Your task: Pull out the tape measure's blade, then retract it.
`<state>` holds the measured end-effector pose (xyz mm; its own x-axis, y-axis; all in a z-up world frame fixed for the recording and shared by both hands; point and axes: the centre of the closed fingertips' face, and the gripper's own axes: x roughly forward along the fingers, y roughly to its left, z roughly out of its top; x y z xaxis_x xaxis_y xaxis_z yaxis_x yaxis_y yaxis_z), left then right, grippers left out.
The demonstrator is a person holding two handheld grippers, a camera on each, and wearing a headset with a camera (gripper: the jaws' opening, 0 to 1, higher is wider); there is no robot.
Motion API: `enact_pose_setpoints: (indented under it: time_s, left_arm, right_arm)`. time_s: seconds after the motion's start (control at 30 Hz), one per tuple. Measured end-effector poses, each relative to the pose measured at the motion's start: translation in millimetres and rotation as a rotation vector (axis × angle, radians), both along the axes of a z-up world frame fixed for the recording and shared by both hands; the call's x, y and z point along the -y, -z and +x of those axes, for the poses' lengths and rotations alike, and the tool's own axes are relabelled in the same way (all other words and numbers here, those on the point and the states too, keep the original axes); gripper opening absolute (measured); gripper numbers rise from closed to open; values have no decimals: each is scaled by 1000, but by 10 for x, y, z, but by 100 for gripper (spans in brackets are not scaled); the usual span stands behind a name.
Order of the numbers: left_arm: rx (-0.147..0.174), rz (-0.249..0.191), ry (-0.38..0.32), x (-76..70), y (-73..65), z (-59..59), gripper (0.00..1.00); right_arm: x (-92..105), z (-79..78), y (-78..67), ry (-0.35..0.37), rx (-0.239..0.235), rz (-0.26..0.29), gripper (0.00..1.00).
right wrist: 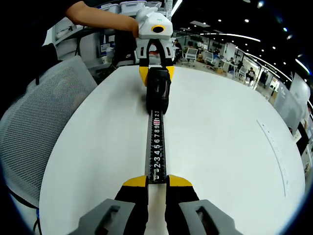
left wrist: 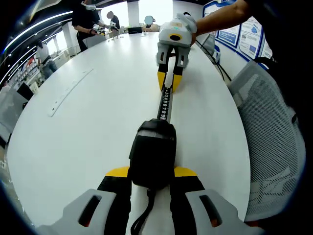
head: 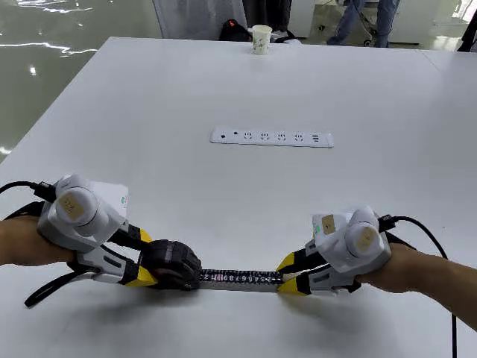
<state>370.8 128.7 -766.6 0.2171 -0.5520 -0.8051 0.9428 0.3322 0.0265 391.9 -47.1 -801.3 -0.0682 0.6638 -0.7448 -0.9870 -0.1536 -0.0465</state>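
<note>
The black tape measure case (head: 171, 264) lies on the white table near its front edge, held by my left gripper (head: 141, 261), whose yellow-tipped jaws clamp its sides (left wrist: 152, 154). A short length of black blade with white numerals (head: 240, 278) stretches from the case to my right gripper (head: 289, 274). In the right gripper view the blade (right wrist: 156, 147) runs straight from the jaws to the case (right wrist: 159, 88), and my right gripper (right wrist: 156, 182) is shut on the blade's end. The left gripper view shows the blade (left wrist: 166, 104) reaching the right gripper (left wrist: 169, 81).
A white power strip (head: 270, 138) lies mid-table, and a paper cup (head: 261, 39) stands at the far edge. A mesh chair (left wrist: 271, 142) sits beside the table. People stand in the background beyond the table. Cables trail from both grippers.
</note>
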Motion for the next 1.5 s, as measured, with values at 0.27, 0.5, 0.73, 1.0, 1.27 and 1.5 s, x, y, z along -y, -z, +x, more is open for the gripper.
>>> enact_pose_setpoints:
  time_s: [0.27,0.5,0.73,1.0,1.27,1.5]
  left_arm:
    - [-1,-1,-5,2,0,-1,25]
    - [-5,2,-5,3,3,-2,25]
    - [-9,4,-4,3,8,1,25]
    - [-11,4,-6,6,11,4,25]
    - [-14,5,-7,10,15,-1,25]
    - [-15,11,-5,9,21,4,25]
  right_arm:
    - [116,24,1,12,-2,-9,9]
    - [208,29,12,17,-8,-28,9]
    - [305,40,16,19,-11,-46,9]
    - [452,67,18,24,-15,-73,9]
    - [583,78,18,32,-18,-89,9]
    - [669,81,14,36,-19,-102,8]
